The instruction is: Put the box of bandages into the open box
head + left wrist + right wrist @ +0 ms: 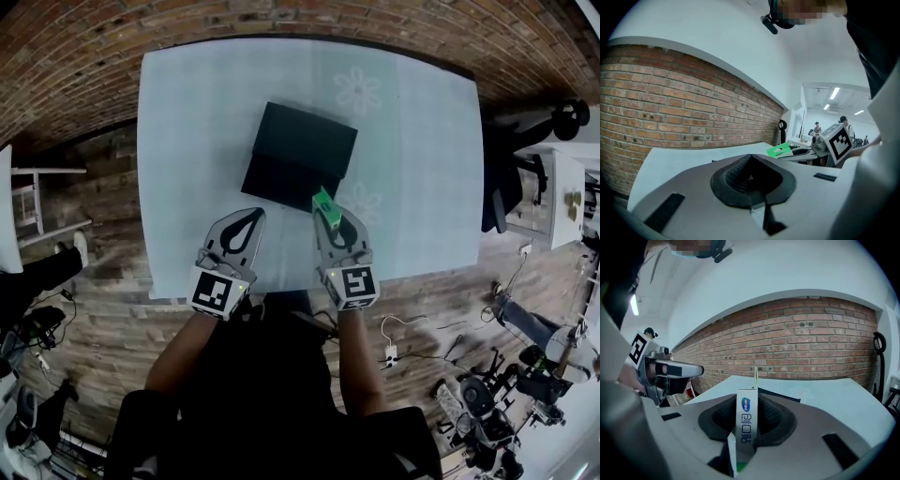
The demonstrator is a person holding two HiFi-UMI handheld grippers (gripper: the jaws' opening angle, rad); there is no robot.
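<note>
This looks like a robotics lab or recording workshop in a loft-like room rather than a home. A long red brick wall (84, 47) runs behind the far edge of a square table under a pale flower-patterned cloth (412, 141), which stands on a worn wooden plank floor (103, 234). Loose white cables (412, 325) and a white power strip (391, 356) lie on the floor off the table's near right corner, near a cluster of grey and black equipment (487, 412). The left gripper view shows bright ceiling strip lights (834, 93) and people standing (816, 127) in a white-walled back area.
</note>
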